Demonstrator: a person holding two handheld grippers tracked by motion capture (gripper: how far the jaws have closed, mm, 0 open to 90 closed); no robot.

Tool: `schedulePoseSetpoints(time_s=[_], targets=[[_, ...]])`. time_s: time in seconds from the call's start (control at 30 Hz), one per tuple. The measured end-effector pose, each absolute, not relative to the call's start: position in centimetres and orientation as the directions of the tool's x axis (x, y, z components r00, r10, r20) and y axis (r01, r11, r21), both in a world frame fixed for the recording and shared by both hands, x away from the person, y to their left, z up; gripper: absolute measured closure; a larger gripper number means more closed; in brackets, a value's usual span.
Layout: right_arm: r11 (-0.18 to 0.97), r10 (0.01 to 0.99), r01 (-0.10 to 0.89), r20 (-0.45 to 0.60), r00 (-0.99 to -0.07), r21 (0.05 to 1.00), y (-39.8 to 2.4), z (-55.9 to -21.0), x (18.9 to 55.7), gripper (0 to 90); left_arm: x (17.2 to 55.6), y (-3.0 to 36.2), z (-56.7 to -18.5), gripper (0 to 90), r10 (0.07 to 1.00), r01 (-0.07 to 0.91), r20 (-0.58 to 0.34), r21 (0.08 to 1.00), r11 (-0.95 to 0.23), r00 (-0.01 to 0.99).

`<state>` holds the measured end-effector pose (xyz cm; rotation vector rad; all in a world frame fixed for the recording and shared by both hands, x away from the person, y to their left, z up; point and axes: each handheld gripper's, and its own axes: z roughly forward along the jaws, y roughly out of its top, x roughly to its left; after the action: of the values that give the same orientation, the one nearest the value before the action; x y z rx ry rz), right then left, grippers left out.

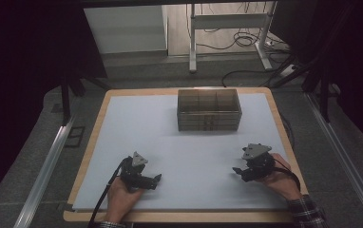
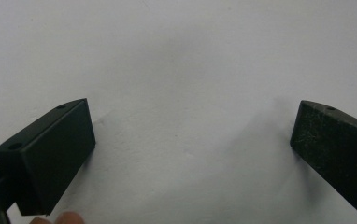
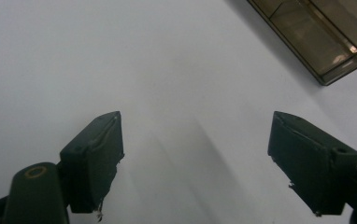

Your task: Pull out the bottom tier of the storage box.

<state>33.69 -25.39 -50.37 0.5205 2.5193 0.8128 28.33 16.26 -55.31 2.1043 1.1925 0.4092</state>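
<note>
1. Both grippers hover low over the near half of the white mat (image 1: 137, 128), and neither one carries anything.
2. The left gripper (image 1: 157, 179) sits at the near left. In the left gripper view its jaws are spread wide apart with bare mat between them.
3. The right gripper (image 1: 236, 170) sits at the near right. In the right gripper view its jaws are also spread, nothing between them, and a corner of the box (image 3: 321, 32) peeks in at the top right.
4. The smoky clear compartment box (image 1: 209, 109) rests at the far middle of the mat, well apart from both grippers, untouched.
5. By my reading the work has barely begun: the reach to the box is still to come, and everything with it.
6. The box's long axis runs left to right across the table. Its long front side faces the person, and it sits flat and square to the mat's edge.
</note>
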Motion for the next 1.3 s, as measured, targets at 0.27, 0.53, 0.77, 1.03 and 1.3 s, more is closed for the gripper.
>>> schedulePoseSetpoints(time_s=[0.27,0.53,0.77,1.03,1.3], targets=[[0.773,0.459,0.18,-0.34,-0.82,0.609,-24.5,-50.5,34.2,25.4,28.3,16.2,-55.3,0.0,0.845,0.633,-0.055,0.689,-0.353,0.532],[0.804,0.432,0.144,-0.4,-0.808,0.577,-23.6,-50.7,34.5,28.5,28.3,16.3,-55.3,0.0,0.845,0.633,-0.056,0.689,-0.353,0.532],[0.826,0.408,0.103,-0.462,-0.787,0.554,-23.0,-50.7,34.6,33.9,28.3,16.3,-55.3,0.0,0.845,0.634,-0.058,0.689,-0.352,0.532],[0.853,0.376,0.058,-0.534,-0.758,0.519,-22.2,-51.0,34.7,38.6,28.3,16.3,-55.3,0.0,0.845,0.634,-0.058,0.689,-0.352,0.532],[0.877,0.343,0.012,-0.607,-0.717,0.481,-21.4,-51.4,34.7,43.8,28.3,16.3,-55.3,0.0,0.845,0.633,-0.057,0.689,-0.353,0.532]])
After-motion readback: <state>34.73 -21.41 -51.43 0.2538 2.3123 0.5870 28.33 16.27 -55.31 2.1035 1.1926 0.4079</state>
